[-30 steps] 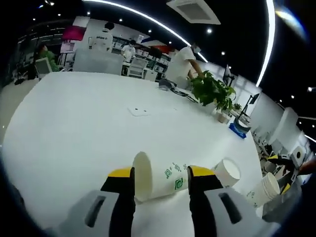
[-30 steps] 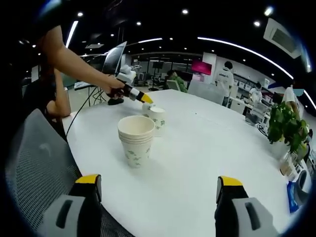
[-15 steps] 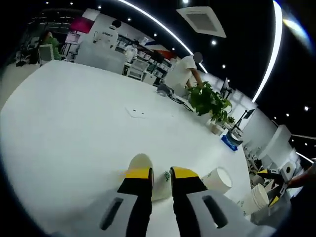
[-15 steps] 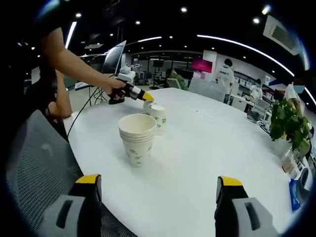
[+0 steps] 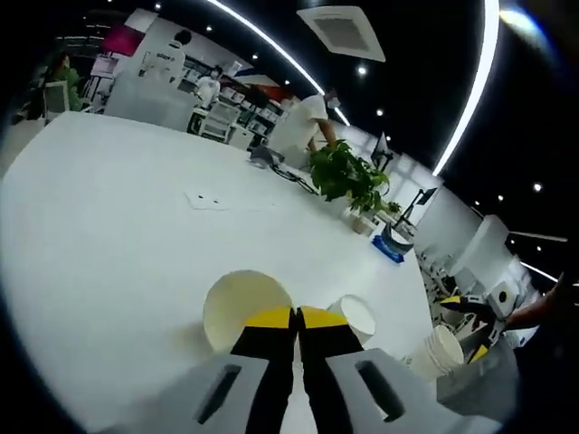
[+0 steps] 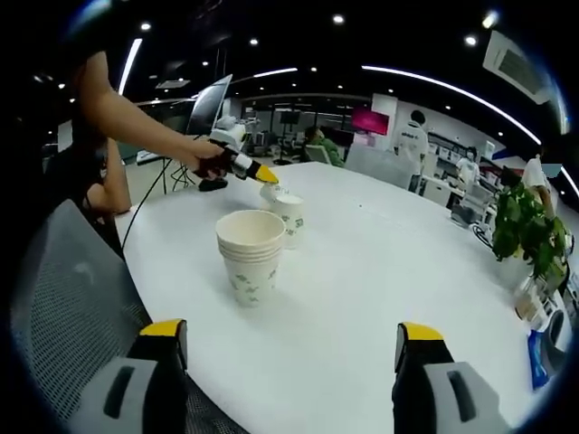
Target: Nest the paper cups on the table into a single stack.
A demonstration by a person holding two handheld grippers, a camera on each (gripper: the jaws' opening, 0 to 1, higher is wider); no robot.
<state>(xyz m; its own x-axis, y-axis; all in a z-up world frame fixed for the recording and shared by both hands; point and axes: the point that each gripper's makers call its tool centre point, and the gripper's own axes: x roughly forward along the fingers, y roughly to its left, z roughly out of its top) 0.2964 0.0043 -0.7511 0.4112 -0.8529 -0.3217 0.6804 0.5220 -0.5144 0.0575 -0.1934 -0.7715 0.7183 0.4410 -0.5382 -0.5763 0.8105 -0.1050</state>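
My left gripper [image 5: 296, 315] is shut on the wall of a white paper cup [image 5: 237, 307] with green print, its open mouth turned toward the camera. A second single cup [image 5: 357, 316] stands just behind it. Farther right is the nested stack of cups [image 5: 437, 351], and past it my right gripper [image 5: 469, 325]. In the right gripper view, the stack [image 6: 251, 253] stands on the white table [image 6: 362, 298] ahead of my right gripper [image 6: 289, 334], which is open with nothing between its fingers. Beyond the stack, the single cup [image 6: 289, 217] stands upright. The left gripper [image 6: 262, 174] holds its cup [image 6: 270, 192] just above the table.
A potted plant [image 5: 348, 176] and a blue object [image 5: 391, 249] sit near the table's far edge. A flat panel [image 5: 210, 199] lies in the tabletop. A mesh chair [image 6: 63, 298] stands at the near edge beside the stack. A person's arm [image 6: 136, 113] reaches in from the left.
My left gripper has closed on the cup that lay between its fingers and tipped it up off the table. The right gripper has stayed open and still.
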